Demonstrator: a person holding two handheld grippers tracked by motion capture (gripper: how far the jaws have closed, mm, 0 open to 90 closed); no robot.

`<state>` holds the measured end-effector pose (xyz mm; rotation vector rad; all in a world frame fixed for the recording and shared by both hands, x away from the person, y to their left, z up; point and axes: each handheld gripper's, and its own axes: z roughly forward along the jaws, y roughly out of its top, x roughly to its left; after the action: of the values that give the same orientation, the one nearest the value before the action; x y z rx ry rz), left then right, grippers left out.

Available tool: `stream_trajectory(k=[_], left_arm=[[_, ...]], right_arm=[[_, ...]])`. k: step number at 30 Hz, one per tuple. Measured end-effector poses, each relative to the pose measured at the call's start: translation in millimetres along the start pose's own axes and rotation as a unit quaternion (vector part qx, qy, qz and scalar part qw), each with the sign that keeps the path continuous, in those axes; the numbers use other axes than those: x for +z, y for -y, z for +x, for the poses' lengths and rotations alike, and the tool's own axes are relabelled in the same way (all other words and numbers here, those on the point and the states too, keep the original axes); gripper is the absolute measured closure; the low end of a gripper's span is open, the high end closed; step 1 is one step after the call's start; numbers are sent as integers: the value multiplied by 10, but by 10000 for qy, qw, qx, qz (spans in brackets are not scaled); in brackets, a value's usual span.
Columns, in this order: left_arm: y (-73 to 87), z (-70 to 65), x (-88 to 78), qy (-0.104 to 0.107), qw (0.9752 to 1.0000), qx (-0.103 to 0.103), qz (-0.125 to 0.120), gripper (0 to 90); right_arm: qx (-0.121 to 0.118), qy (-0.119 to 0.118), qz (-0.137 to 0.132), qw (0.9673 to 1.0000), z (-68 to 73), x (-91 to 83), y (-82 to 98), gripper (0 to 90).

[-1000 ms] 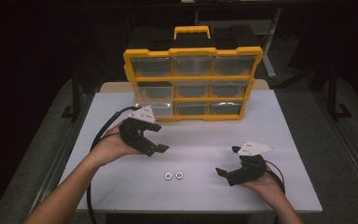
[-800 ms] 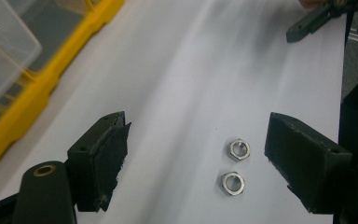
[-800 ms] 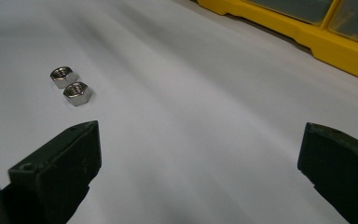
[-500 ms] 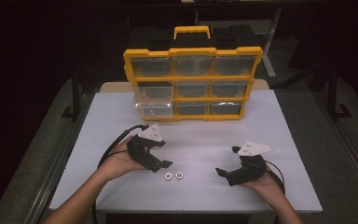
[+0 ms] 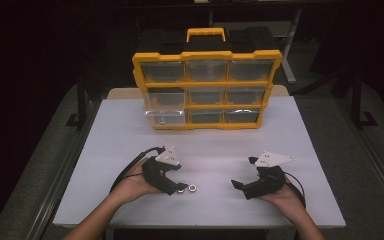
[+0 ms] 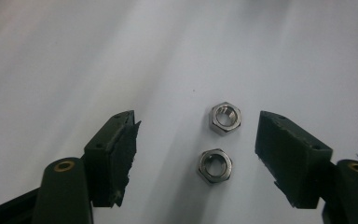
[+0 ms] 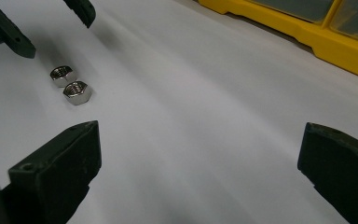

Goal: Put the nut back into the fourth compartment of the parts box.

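The left gripper (image 5: 179, 188) hangs low over the white table (image 5: 210, 150), jaws apart and just now narrowing, with two steel hex nuts straddled between them and neither pad touching. In the left gripper view the nearer nut (image 6: 215, 164) and the farther nut (image 6: 225, 117) lie just beside each other. To take one cleanly, I would shift so a single nut sits centred, pads square to two opposite flats, then lower until the tips graze the table before closing. The right gripper (image 5: 236, 185) rests released, well apart. Behind stands the yellow compartment organizer (image 5: 207, 90).
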<state>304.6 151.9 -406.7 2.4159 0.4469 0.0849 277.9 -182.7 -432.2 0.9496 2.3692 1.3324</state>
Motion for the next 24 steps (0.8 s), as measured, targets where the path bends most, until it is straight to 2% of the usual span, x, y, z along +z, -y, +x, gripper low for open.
stream_trajectory(k=[1, 2, 4, 5, 7, 8, 9, 10, 11, 12, 16, 17, 19, 21, 24], left_arm=[[13, -2, 11, 13, 10000, 33, 18, 314], [26, -12, 30, 29, 10000, -24, -20, 326], [52, -12, 54, 75, 10000, 52, 39, 347], [67, -28, 75, 68, 10000, -9, -6, 363], [88, -32, 102, 116, 9999, 54, 50, 389], [98, -46, 121, 128, 9999, 7, 11, 402], [106, -42, 125, 153, 9998, 95, 89, 419], [114, -59, 145, 172, 9998, 21, 48, 431], [119, -63, 151, 196, 9998, 35, 71, 443], [125, -61, 151, 205, 9997, 91, 127, 457], [151, -82, 180, 237, 9996, 70, 103, 516], [155, -74, 178, 230, 9995, 151, 173, 529], [164, -88, 193, 250, 9995, 100, 169, 556], [167, -87, 200, 251, 9992, 188, 246, 575], [170, -96, 218, 227, 9993, 169, 239, 606]], right_arm=[[-1, -1, -3, 10000, 0, 0, 0, 0], [0, -1, -5, 10000, -1, 0, 0, 0], [1, -2, -7, 10000, -2, 0, 0, 0], [-1, 0, -8, 10000, -2, 0, 0, 0], [-3, 0, -6, 10000, -2, 0, 0, 0], [-2, 0, -5, 10000, -2, 0, 0, 0], [-2, 0, -6, 10000, -2, 0, 0, 0], [1, -1, -7, 10000, -3, 0, 0, 0], [1, 0, -6, 10000, -3, 0, 0, 0], [-2, 0, -6, 10000, -5, 1, 1, 0], [-3, 1, -7, 10000, -6, -1, 1, 0], [-9, 0, -8, 10000, -7, -1, 2, 0], [-12, 0, -3, 10000, -6, -1, 2, 0], [-14, -2, -2, 10000, -5, -1, 2, 0], [-5, 1, 2, 10000, -4, 0, 3, 0]])
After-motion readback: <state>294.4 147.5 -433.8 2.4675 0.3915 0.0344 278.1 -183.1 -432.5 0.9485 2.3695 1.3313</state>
